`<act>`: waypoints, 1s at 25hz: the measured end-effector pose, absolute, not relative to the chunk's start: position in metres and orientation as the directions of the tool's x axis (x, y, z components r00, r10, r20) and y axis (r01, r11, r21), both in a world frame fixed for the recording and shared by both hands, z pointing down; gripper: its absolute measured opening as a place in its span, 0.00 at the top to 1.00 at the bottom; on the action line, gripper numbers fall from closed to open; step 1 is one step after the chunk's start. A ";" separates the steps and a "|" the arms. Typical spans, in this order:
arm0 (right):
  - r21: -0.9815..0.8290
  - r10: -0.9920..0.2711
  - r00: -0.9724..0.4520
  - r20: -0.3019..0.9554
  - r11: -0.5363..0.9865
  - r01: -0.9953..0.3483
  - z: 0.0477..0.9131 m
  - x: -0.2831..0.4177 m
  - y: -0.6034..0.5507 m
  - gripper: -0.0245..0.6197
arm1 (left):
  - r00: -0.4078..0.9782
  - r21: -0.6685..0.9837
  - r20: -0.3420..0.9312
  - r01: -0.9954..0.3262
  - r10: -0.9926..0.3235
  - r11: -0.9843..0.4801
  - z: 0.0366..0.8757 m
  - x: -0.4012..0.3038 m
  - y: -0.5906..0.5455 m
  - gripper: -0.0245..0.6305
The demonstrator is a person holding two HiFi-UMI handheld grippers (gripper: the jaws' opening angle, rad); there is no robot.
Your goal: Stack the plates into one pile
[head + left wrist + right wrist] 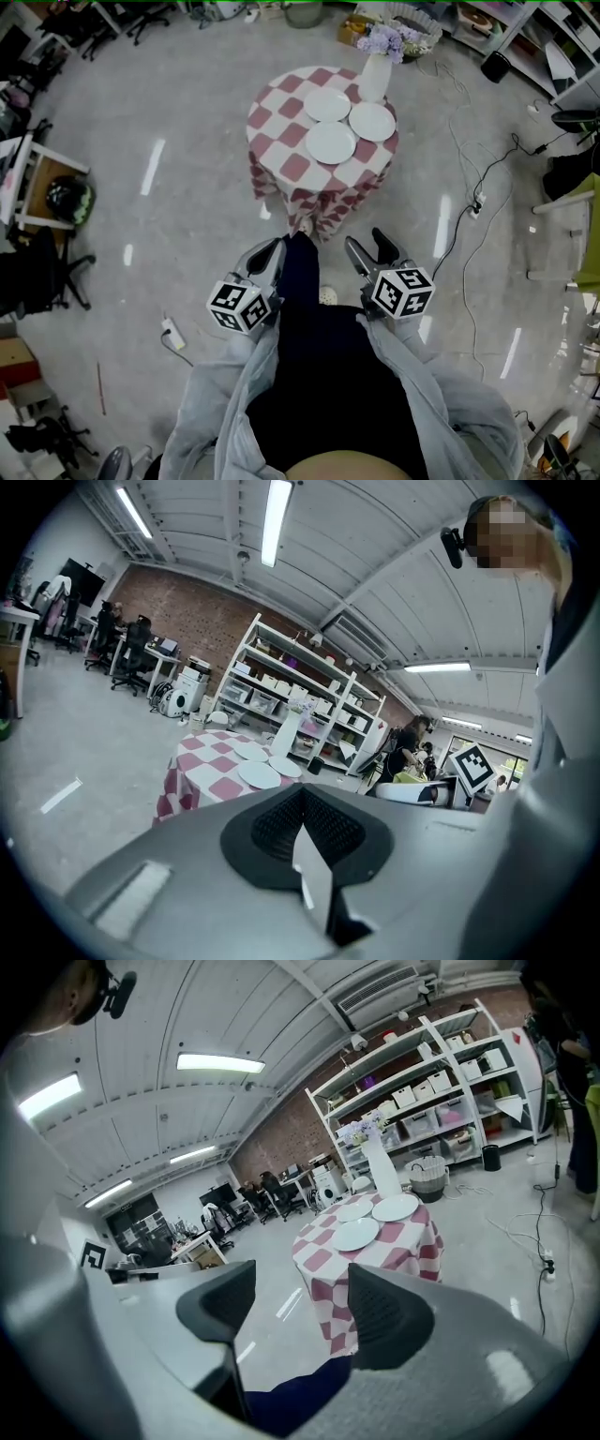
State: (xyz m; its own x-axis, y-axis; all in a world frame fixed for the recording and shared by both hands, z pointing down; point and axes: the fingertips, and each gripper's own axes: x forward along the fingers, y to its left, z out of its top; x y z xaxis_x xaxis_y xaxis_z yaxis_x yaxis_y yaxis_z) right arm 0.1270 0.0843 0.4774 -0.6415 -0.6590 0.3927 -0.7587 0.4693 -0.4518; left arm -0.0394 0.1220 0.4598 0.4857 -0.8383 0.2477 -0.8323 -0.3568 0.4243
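Three white plates lie apart on a round table with a red-and-white check cloth (281,131): a near one (331,142), a far left one (327,104) and a right one (372,121). Both grippers hang in front of the person's body, well short of the table. My left gripper (270,253) has its dark pads (302,799) pressed together with nothing between them. My right gripper (368,246) stands open and empty (300,1305). Through its gap I see the table and the near plate (355,1234).
A white vase of lilac flowers (375,73) stands at the table's far edge behind the plates. Cables (469,169) and a power strip (172,332) lie on the grey floor. Office chairs stand at left, and shelves (441,1091) behind the table.
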 end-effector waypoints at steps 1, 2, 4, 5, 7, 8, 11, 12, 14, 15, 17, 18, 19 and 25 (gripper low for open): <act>-0.451 -0.664 -0.637 0.392 0.465 -0.762 0.477 0.127 0.078 0.49 | 0.493 0.421 0.248 -0.830 -0.834 -0.365 0.460 -0.039 0.115 0.95; -0.451 -0.670 -0.633 0.389 0.461 -0.764 0.477 0.126 0.071 0.49 | 0.501 0.417 0.246 -0.827 -0.830 -0.376 0.459 -0.039 0.106 0.95; -0.452 -0.681 -0.626 0.381 0.454 -0.768 0.474 0.123 0.056 0.49 | 0.518 0.410 0.236 -0.821 -0.822 -0.399 0.455 -0.040 0.088 0.95; -0.453 -0.684 -0.624 0.379 0.451 -0.769 0.473 0.121 0.047 0.49 | 0.522 0.407 0.231 -0.818 -0.821 -0.406 0.452 -0.041 0.078 0.95; -0.458 -0.685 -0.623 0.377 0.447 -0.768 0.469 0.115 0.027 0.49 | 0.526 0.411 0.219 -0.814 -0.822 -0.411 0.447 -0.047 0.055 0.95; -0.460 -0.687 -0.623 0.374 0.445 -0.768 0.465 0.111 0.016 0.49 | 0.528 0.417 0.213 -0.810 -0.822 -0.413 0.444 -0.050 0.043 0.95; -0.446 -0.703 -0.610 0.366 0.443 -0.778 0.453 0.102 -0.016 0.49 | 0.546 0.425 0.202 -0.797 -0.813 -0.430 0.437 -0.057 0.010 0.95; -0.442 -0.709 -0.605 0.363 0.440 -0.781 0.450 0.099 -0.026 0.49 | 0.550 0.425 0.200 -0.794 -0.811 -0.434 0.435 -0.060 -0.001 0.95; -0.447 -0.719 -0.596 0.356 0.429 -0.785 0.444 0.094 -0.046 0.49 | 0.560 0.431 0.187 -0.785 -0.807 -0.445 0.429 -0.065 -0.025 0.95; -0.450 -0.724 -0.592 0.355 0.423 -0.787 0.442 0.091 -0.055 0.49 | 0.569 0.435 0.182 -0.778 -0.802 -0.453 0.426 -0.067 -0.035 0.95; -0.448 -0.731 -0.579 0.361 0.409 -0.795 0.442 0.087 -0.070 0.49 | 0.591 0.434 0.185 -0.766 -0.785 -0.474 0.426 -0.068 -0.055 0.95; -0.447 -0.734 -0.572 0.366 0.400 -0.800 0.443 0.086 -0.078 0.49 | 0.599 0.428 0.190 -0.763 -0.777 -0.484 0.426 -0.070 -0.065 0.95; -0.450 -0.739 -0.564 0.368 0.389 -0.804 0.443 0.085 -0.086 0.49 | 0.607 0.423 0.194 -0.761 -0.771 -0.492 0.426 -0.072 -0.075 0.95; -0.468 -0.782 -0.508 0.361 0.320 -0.824 0.444 0.082 -0.134 0.49 | 0.652 0.414 0.190 -0.731 -0.734 -0.542 0.426 -0.082 -0.137 0.95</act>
State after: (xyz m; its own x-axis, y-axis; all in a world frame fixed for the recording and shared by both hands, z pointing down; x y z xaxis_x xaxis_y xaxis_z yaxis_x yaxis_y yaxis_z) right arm 0.0816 -0.1343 0.4444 -0.5085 -0.7816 0.3613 -0.8240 0.3199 -0.4677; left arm -0.0823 -0.1366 0.4261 0.6521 -0.7339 0.1902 -0.7310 -0.5421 0.4144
